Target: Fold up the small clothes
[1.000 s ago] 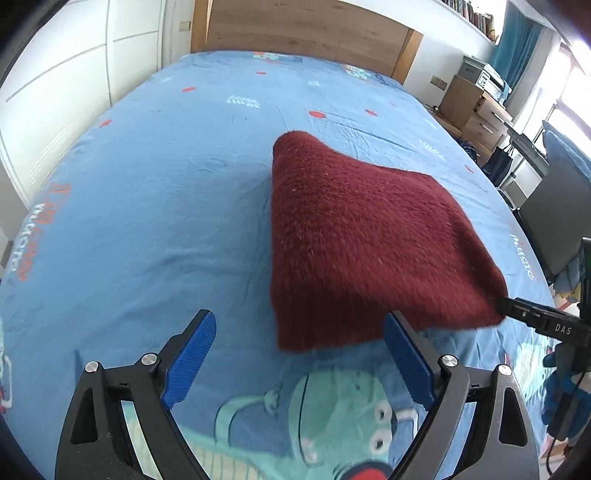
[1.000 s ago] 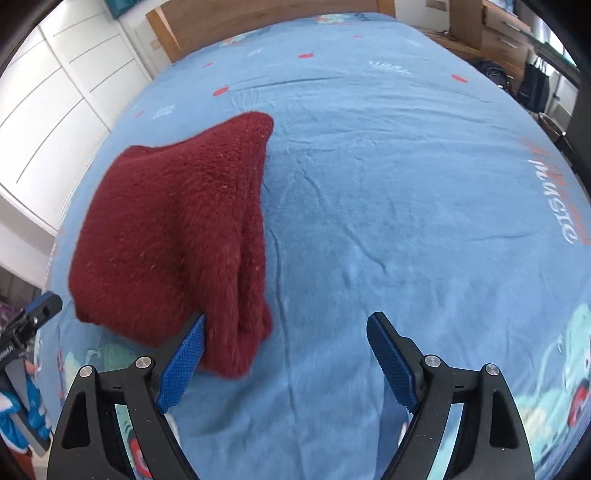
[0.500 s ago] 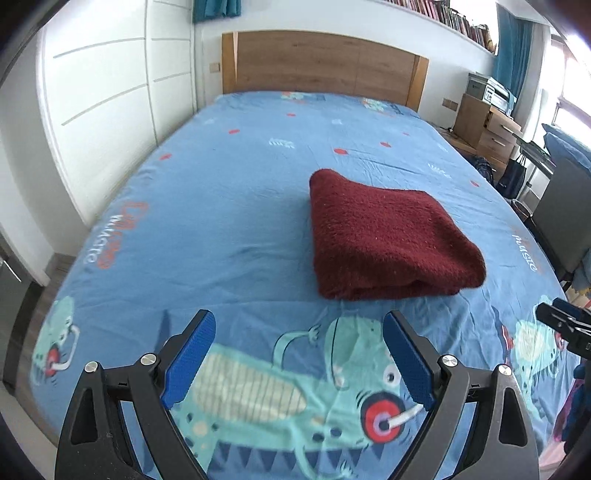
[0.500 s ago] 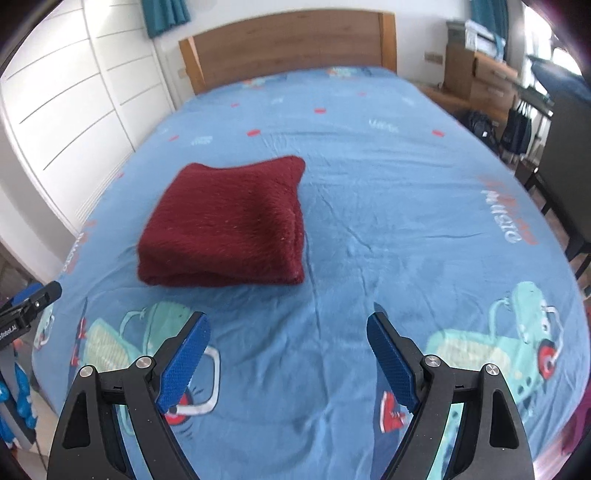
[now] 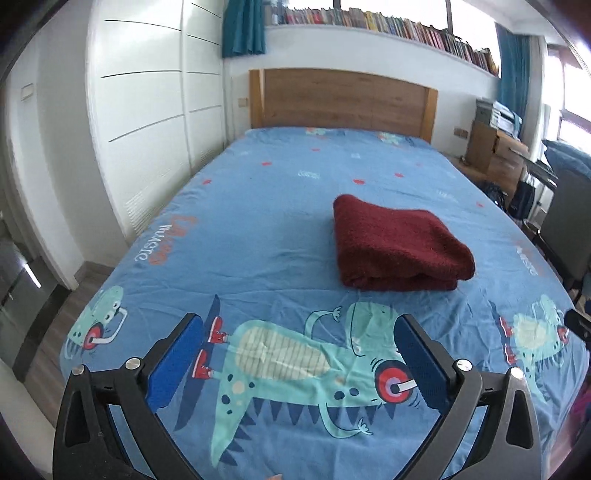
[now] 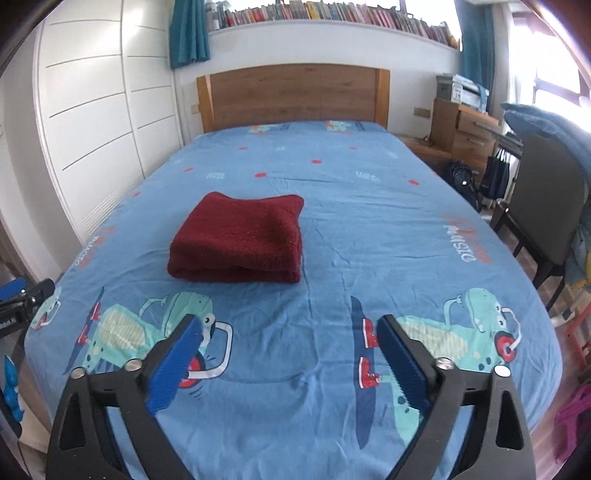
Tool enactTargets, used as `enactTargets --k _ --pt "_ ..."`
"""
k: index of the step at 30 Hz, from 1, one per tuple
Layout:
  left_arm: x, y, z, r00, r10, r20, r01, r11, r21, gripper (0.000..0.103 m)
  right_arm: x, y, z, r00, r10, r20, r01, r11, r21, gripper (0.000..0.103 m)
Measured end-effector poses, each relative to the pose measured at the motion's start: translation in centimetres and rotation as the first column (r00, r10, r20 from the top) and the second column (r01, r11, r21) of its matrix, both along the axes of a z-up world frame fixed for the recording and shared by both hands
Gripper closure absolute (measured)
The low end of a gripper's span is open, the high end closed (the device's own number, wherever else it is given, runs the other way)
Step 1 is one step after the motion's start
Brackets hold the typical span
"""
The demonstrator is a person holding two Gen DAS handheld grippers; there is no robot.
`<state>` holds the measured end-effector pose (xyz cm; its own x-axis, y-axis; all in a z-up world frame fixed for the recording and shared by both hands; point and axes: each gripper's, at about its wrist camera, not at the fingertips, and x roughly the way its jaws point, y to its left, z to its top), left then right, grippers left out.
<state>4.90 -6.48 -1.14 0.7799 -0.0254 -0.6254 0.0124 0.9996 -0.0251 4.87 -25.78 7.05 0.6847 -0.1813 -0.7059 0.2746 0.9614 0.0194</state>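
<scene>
A folded dark-red fleece garment lies mid-bed on the blue dinosaur-print sheet. The left gripper and right gripper hover above the foot edge, both spread wide and empty.

The right gripper hangs over the foot of the bed with its blue-padded fingers spread wide and nothing between them. Well ahead, a dark red garment lies folded into a thick, neat rectangle on the blue cartoon-print sheet, left of the bed's middle, its layered edge facing the camera. A wooden headboard stands at the far end under a shelf of books. White wardrobe doors line the left wall; a wooden dresser stands on the right.
</scene>
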Motion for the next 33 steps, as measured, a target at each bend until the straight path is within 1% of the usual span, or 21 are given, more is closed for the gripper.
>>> enactTargets --k 4,6,8,16,33 --pt "-1.2 -0.3 -0.2 1.000 0.008 0.025 -0.008 1.000 0.008 0.001 -1.4 1.1 0.4 1.000 0.015 0.020 -0.014 1.000 -0.020 0.001" --pt "-1.8 -0.6 -0.2 0.999 0.027 0.040 -0.029 0.999 0.037 0.001 -2.0 1.5 0.6 0.999 0.018 0.031 -0.017 0.999 -0.030 0.001" --pt "-2.3 -0.8 -0.3 0.998 0.030 0.050 -0.032 0.998 0.047 0.001 -2.5 1.7 0.8 0.999 0.017 0.039 -0.015 0.999 -0.039 0.001" --pt "-3.0 -1.3 -1.1 0.998 0.043 0.050 -0.045 0.998 0.038 0.001 -3.7 1.8 1.6 0.998 0.002 0.062 0.001 0.998 -0.061 0.001" --pt "-4.3 -1.8 -1.7 0.998 0.031 0.058 -0.034 0.998 0.057 0.001 -4.6 2.3 2.2 0.997 -0.001 0.081 0.007 0.997 -0.078 0.001"
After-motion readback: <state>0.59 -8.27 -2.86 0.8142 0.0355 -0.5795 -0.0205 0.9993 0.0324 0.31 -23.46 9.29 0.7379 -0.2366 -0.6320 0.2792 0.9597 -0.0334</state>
